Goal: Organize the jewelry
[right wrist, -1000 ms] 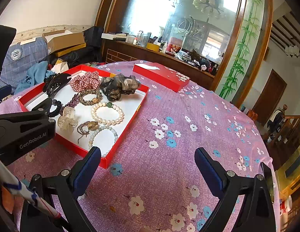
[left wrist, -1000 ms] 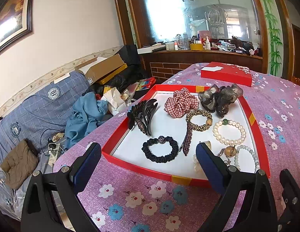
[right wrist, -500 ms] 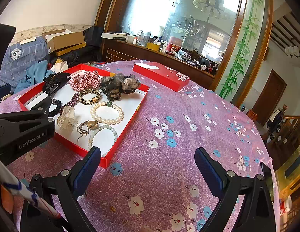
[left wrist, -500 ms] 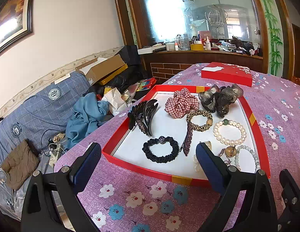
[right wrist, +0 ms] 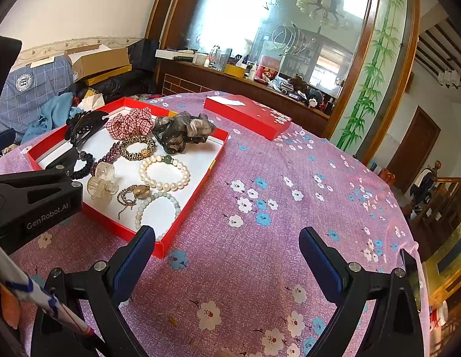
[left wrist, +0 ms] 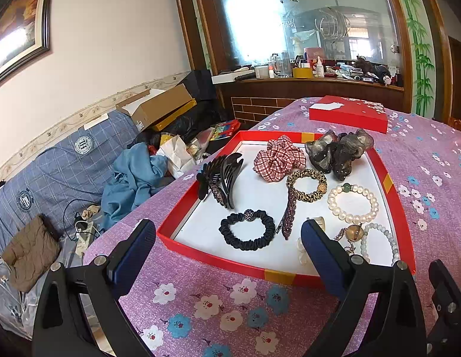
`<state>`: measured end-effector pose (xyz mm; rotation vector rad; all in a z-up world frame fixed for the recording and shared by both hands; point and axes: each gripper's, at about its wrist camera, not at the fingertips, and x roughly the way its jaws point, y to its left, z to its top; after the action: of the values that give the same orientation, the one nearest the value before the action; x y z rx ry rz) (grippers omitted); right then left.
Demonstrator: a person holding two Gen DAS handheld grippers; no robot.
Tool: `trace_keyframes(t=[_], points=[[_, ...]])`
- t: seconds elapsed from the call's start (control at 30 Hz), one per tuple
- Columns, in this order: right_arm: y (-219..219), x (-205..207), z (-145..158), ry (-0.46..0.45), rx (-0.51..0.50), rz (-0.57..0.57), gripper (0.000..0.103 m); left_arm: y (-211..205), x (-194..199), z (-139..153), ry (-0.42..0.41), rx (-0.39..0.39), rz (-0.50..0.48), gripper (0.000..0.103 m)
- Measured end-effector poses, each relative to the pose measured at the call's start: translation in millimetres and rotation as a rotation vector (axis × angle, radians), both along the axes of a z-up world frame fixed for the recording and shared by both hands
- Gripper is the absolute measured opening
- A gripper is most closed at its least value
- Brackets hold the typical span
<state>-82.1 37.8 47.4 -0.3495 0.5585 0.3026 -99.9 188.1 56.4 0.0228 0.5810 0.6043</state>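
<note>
Purple cloth printed with flowers covers the table (left wrist: 423,154) in a cluttered room with a blue plaid sofa (left wrist: 52,163) to one side. From the left wrist view, the left gripper (left wrist: 227,255) hovers just short of the near edge of the red tray (left wrist: 260,270), its jaws spread wide and holding nothing. Inside the tray lie a black claw clip (left wrist: 221,178), a red checked scrunchie (left wrist: 279,159), a grey gauzy scrunchie (left wrist: 337,153), a leopard-print hair tie (left wrist: 306,186), a black scrunchie (left wrist: 246,233), a pearl bracelet (left wrist: 353,203) and a pale bead bracelet (left wrist: 379,242), each mostly apart from the others. A closed red box (left wrist: 347,114) sits farther back on the table. From the right wrist view, the right gripper (right wrist: 227,255) hangs above bare cloth just beside the tray's near corner, jaws likewise wide and empty. This view also shows a clear claw clip (right wrist: 101,180) and a small chain with a gold pendant (right wrist: 135,193) between the 2 bracelets and the clip. As a judgement, the sorting looks either barely begun or nearly finished: every piece visible already lies in the tray, none is on the cloth, and neither gripper has picked anything up, so what remains, perhaps grouping or moving pieces to the red box, cannot be told.
</note>
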Motion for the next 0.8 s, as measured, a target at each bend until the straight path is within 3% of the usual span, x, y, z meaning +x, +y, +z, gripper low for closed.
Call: trace_keyframes(t=[0.6,0.8], points=[[-4,-1,-2,0.004,-0.001,0.000,0.099,2,-4,1,0.001,0.003,0.002,0.098],[-26,13,-5,0.073,0.064,-0.035,0.099,8,-9,5,0.008,-0.023,0.015,0.098]])
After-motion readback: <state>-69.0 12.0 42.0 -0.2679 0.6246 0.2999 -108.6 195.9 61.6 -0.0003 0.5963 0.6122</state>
